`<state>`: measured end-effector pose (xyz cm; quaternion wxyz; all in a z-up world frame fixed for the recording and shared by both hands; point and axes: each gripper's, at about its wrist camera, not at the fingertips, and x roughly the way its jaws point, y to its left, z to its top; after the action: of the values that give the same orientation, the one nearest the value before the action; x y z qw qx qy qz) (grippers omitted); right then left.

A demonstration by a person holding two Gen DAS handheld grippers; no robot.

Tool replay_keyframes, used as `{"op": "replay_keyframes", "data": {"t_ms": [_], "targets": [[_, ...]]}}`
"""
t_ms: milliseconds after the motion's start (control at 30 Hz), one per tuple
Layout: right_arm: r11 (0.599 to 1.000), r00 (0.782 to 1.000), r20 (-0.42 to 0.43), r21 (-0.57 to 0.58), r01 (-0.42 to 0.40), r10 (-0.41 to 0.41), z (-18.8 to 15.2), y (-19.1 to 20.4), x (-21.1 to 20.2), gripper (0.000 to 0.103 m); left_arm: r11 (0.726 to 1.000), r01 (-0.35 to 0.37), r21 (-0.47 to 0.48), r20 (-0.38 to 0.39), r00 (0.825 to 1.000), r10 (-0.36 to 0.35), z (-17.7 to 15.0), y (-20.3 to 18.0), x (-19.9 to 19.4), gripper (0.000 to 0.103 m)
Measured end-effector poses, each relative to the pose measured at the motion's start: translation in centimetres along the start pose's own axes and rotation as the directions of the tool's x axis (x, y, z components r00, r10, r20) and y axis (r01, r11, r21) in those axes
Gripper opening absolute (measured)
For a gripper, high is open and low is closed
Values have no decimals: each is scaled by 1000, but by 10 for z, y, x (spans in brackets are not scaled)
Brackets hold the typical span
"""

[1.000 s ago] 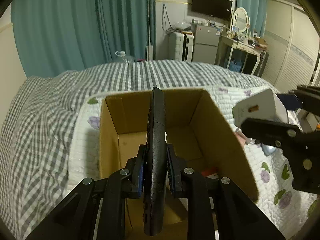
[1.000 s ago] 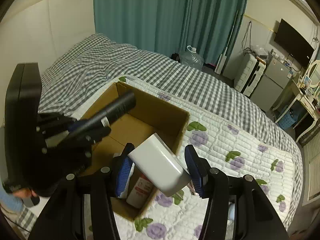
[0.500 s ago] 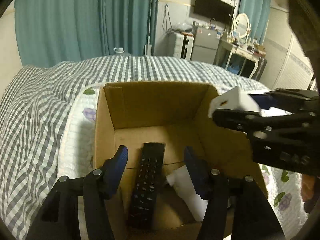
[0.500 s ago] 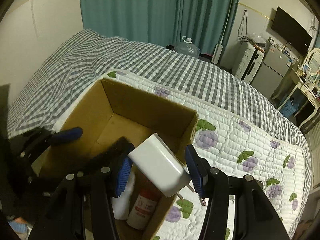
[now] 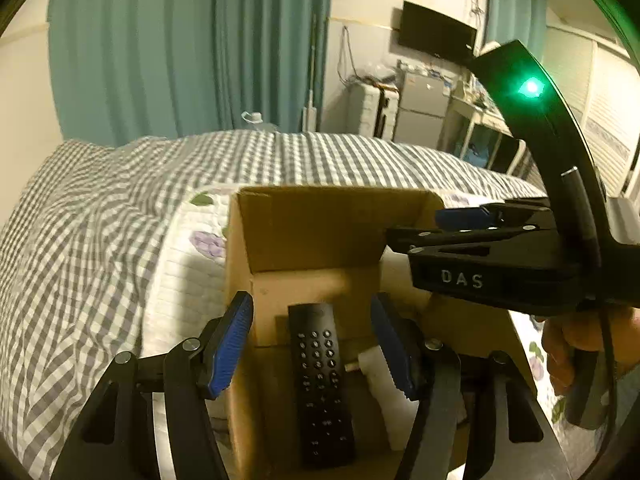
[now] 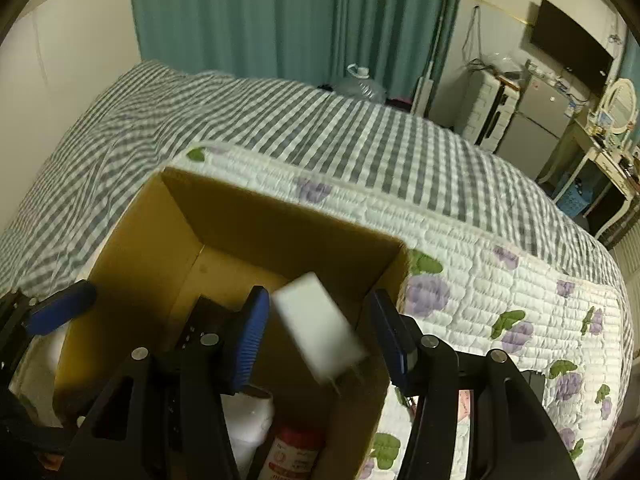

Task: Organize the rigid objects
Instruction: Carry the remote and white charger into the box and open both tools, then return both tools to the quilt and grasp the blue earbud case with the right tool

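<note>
Both the left gripper (image 5: pixel 312 354) and right gripper (image 6: pixel 318 342) are spread wide with nothing held, and the white charger (image 6: pixel 320 330), judged hard, light and smooth, is best pinched on its flat sides.

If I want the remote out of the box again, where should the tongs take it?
Probably at its far end, coming from above. The remote lies flat, buttons up, lengthwise on the floor of the box, so only its long side edges offer a grip. A white object lies close on its right nearer end; the far end looks freer.
</note>
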<state>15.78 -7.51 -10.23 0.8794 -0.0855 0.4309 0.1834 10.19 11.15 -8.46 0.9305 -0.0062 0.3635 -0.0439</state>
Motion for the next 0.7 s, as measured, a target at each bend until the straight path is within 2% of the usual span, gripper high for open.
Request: {"op": "replay_keyframes", "data": {"t_ms": [67,200,267,333,433,533,600,700], "targets": [[1000,1000,17,3,2,-2,2,-3,-7,66,1000,3,-10,10,1000,-2,1,1,-3,65],[999,995,85,7,47,-47,-1,-18,-35,74,1000,0,4,27,1000,0,1,-4,-10,66],[998,993,107,27,57,-60,-6,-31,-49,82,1000,-4,20,27,1000,3,0,-10,-12,67],[996,989,128,50,74,-80,-13,-48,-66,84,999,-6,39,23,1000,5,-1,-16,-14,67],[991,978,167,78,112,-124,-26,-78,-95,94,997,1,76,17,1000,-2,2,-34,-18,67],[977,956,208,91,191,-206,-38,-106,-123,97,995,8,102,21,1000,-10,7,-55,-25,67],[962,932,243,96,254,-270,-47,-125,-139,103,992,16,121,25,1000,-19,11,-71,-29,67],[939,899,273,88,332,-343,-59,-146,-151,103,991,29,129,31,999,-33,19,-99,-32,68]]}}
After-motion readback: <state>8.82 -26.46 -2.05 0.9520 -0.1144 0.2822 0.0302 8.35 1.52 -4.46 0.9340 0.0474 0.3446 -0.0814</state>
